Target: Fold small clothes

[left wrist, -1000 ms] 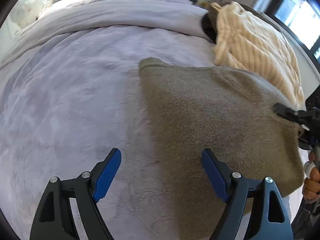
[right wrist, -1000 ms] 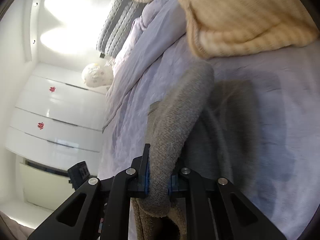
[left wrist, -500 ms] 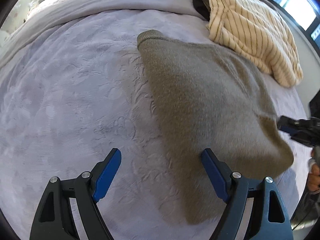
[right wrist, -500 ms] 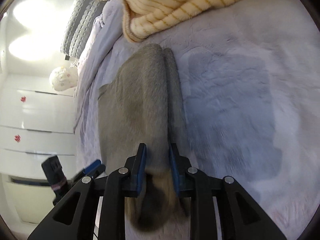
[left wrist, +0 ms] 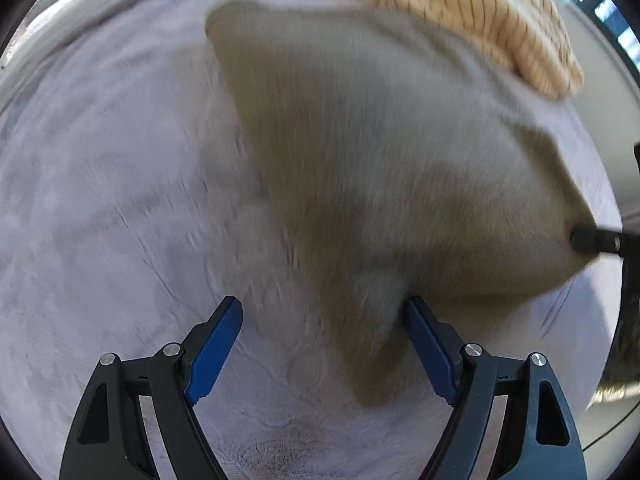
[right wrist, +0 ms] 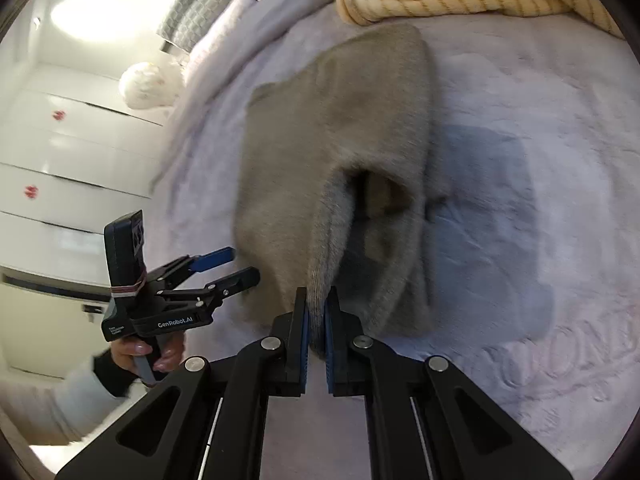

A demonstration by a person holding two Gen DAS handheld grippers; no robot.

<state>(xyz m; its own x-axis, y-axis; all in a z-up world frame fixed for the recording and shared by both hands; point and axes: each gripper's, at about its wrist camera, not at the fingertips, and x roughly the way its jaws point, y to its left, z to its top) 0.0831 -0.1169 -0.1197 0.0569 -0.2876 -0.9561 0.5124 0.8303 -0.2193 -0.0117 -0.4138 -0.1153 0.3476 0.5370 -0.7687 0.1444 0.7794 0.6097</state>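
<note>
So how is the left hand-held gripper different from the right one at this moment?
The left hand-held gripper stands wide open, while the right hand-held gripper is shut on the grey sweater. The left one holds nothing, only straddling the sweater's corner; the right one pinches an edge fold. Both have black frames and blue pads, over the lilac bedspread.

Setting: a bedroom in a home. A bed takes up nearly the whole of both views, covered by a plush lilac blanket [right wrist: 520, 240] with an embossed pattern. Toward the head of the bed lie a grey quilted pillow [right wrist: 208, 4] and a round white cushion [right wrist: 146, 86]. White glossy wardrobe doors [right wrist: 60, 160] with small red decals stand beside the bed. A cream striped knit [left wrist: 480, 12] lies near the bed's far edge, and a window [left wrist: 612, 12] shows behind it.
</note>
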